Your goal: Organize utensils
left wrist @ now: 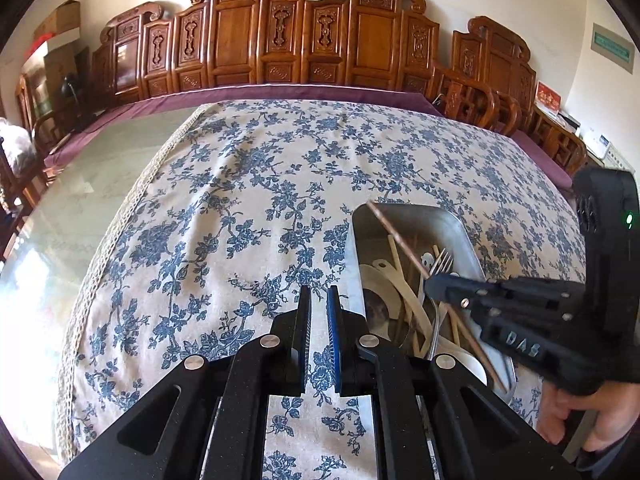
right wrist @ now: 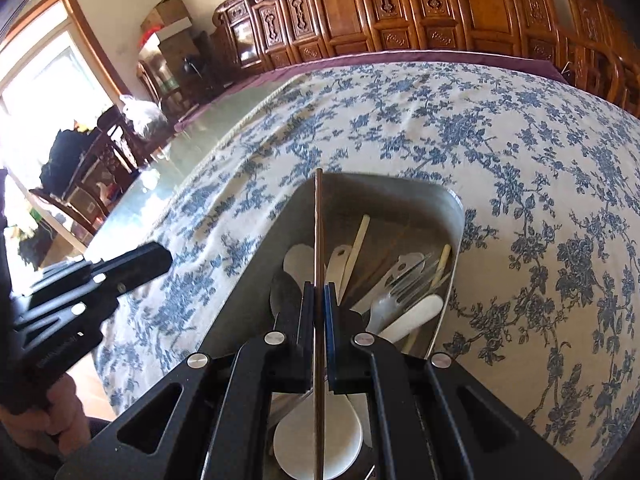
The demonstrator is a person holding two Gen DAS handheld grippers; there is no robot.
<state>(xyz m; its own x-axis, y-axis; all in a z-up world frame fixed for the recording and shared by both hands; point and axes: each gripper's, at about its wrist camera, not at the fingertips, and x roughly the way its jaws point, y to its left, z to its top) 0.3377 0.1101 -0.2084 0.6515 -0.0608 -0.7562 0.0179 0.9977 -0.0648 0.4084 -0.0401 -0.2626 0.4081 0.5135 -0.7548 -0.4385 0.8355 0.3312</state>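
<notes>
Floral tablecloth (left wrist: 240,208) lies under the left gripper (left wrist: 319,300), clenched on nothing. Rightward, the metal tray (right wrist: 456,208) of utensils sits below the right gripper (right wrist: 319,292), clamping a brown chopstick (right wrist: 318,220) (long axis running along its fingers, tip over the tray's far rim).

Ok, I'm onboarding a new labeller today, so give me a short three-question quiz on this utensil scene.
1. True or false: the right hand-held gripper is shut on a brown chopstick.
2. Where do the fork and the white spoons lie?
A. on the floral tablecloth
B. in the metal tray
C. on a chair
3. Fill in: the left hand-held gripper is shut and holds ____.

Key
1. True: the chopstick runs between the closed pads, above the tray.
2. B.
3. Nothing: it sits over the tablecloth, left of the tray.
</notes>
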